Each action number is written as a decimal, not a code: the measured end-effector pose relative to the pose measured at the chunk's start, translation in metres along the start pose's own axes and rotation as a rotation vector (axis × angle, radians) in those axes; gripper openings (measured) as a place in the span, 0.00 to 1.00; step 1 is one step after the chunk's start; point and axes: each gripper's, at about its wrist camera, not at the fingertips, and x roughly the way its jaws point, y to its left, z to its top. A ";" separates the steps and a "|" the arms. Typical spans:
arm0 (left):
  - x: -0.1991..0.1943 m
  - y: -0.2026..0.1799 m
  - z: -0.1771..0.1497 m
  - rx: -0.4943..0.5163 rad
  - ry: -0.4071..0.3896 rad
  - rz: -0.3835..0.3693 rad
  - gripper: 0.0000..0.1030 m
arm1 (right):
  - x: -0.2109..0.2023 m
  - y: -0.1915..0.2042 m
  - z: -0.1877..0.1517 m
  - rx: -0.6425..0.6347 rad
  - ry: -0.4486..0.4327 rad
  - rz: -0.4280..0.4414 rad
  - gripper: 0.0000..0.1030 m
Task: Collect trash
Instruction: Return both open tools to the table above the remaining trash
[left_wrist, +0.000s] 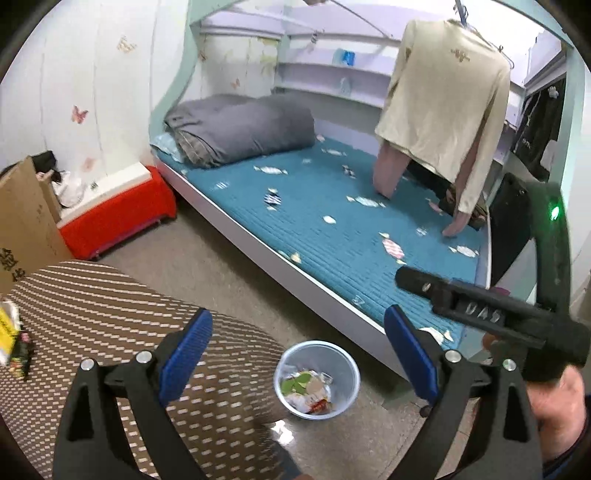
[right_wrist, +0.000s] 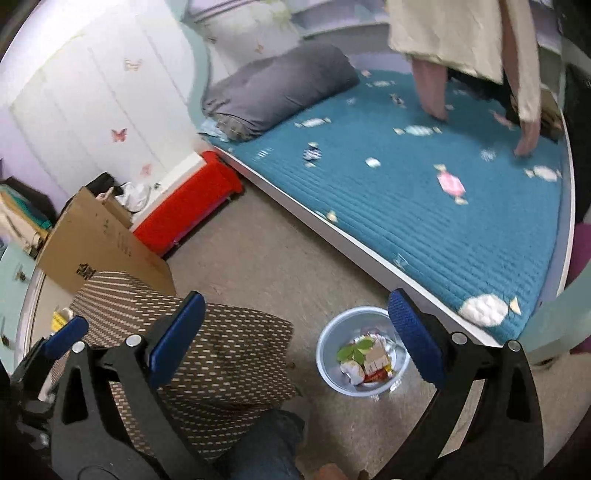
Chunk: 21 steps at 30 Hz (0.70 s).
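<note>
Both grippers were spread wide with nothing between the pads: left gripper (left_wrist: 299, 354), right gripper (right_wrist: 295, 339). Trash bin (right_wrist: 328, 347) stood on the floor (right_wrist: 258, 266) beside the bed (right_wrist: 443, 229), holding wrappers and a green leaf (right_wrist: 354, 350). Patterned cushion (right_wrist: 207, 354) sat just left of it

Waste bin (right_wrist: 327, 360): smooth, translucent pale-blue plastic, holding crumpled paper and glossy wrappers (right_wrist: 365, 363). Bed cover (right_wrist: 424, 221): quilted teal cloth, ribbed, matt. Rolled duvet (left_wrist: 240, 129): soft grey cloth. Seat cushion (left_wrist: 110, 314): woven brown fabric with pale dashes. Box (right_wrist: 99, 243): matt brown cardboard. Storage chest (left_wrist: 118, 218): glossy red plastic. Floor (right_wrist: 266, 266): dull, speckled, hard. Left gripper (left_wrist: 299, 358) and right gripper (right_wrist: 295, 332): matt black plastic arms, textured blue pads, bright metal rivets.
</note>
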 end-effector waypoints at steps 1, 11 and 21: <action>-0.009 0.007 -0.002 -0.001 -0.015 0.014 0.89 | -0.005 0.011 0.002 -0.019 -0.010 0.009 0.94; -0.075 0.074 -0.017 -0.050 -0.102 0.099 0.89 | -0.032 0.097 0.002 -0.141 -0.058 0.092 0.94; -0.133 0.146 -0.037 -0.140 -0.187 0.191 0.91 | -0.038 0.183 -0.014 -0.249 -0.055 0.169 0.94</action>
